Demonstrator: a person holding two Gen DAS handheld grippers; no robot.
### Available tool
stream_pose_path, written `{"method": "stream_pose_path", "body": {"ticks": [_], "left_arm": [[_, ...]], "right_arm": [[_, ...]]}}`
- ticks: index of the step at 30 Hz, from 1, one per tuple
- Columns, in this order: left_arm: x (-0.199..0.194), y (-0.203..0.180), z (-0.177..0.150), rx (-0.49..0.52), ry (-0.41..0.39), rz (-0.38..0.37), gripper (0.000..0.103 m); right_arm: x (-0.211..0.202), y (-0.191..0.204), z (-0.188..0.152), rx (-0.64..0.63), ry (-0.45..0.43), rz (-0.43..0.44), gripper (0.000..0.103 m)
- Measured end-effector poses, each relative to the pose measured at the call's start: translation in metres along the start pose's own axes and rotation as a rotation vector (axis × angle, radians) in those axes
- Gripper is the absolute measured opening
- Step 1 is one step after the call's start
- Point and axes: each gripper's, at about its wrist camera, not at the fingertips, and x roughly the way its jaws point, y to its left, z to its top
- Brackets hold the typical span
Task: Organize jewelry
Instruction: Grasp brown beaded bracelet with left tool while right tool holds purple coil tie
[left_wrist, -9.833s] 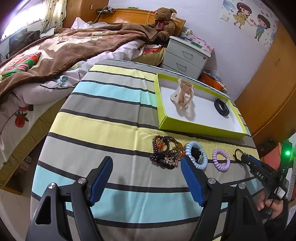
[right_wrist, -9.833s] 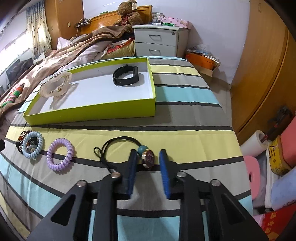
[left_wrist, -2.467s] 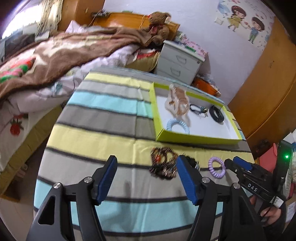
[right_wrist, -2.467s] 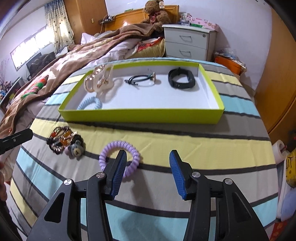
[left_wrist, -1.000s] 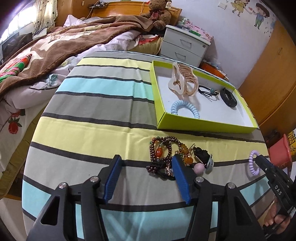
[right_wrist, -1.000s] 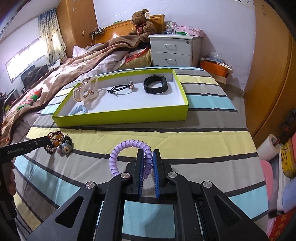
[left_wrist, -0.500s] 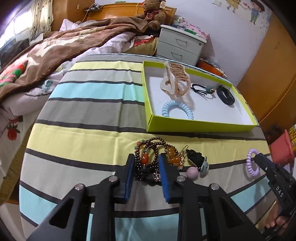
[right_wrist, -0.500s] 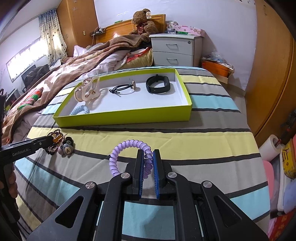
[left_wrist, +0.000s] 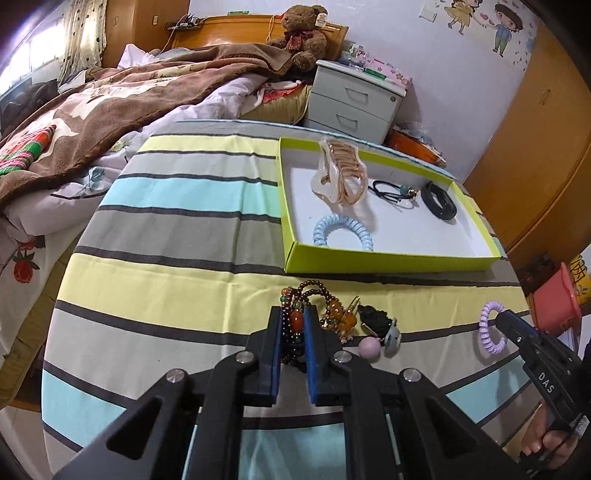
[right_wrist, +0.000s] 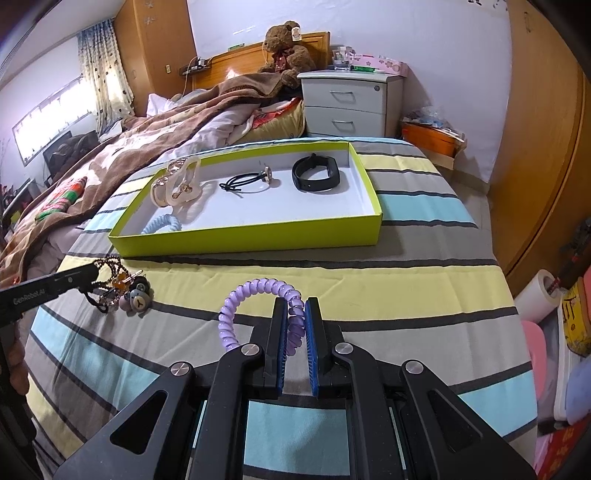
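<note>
Striped table (left_wrist: 177, 280) carries green tray (left_wrist: 388, 256) at 1 o'clock collecting sorted pieces, left gripper (left_wrist: 293, 325) clamped on beaded bracelet (left_wrist: 295, 317), right gripper (right_wrist: 294, 321) pinching purple coil tie (right_wrist: 255, 291) upright, likely both tray-bound.

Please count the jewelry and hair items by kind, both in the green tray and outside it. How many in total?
Spiral hair ties: 2, blue, purple
Hair claw: 1
Black cord tie: 1
Black band: 1
Beaded bracelet bunch: 1
Bear hair tie: 1
Total: 7
</note>
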Motion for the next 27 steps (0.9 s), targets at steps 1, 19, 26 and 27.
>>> {"method": "stream_pose_path", "body": {"ticks": [1,19,26,27], "left_arm": [[-0.002,0.000,0.001,0.000,-0.006,-0.004,0.012],[-0.039,-0.009,0.014,0.015,-0.093,-0.066,0.010],[-0.042,-0.011,0.018,0.021,-0.096,-0.068,0.010],[-0.039,-0.008,0.016,0.014,-0.086,-0.066,0.010]], "right_arm": [[-0.001,0.001,0.000,0.000,-0.001,0.000,0.010],[-0.021,0.003,0.005,0.001,-0.050,-0.006,0.010],[-0.027,0.004,0.008,-0.002,-0.064,-0.008,0.010],[-0.027,0.004,0.007,0.000,-0.062,-0.007,0.010]]}}
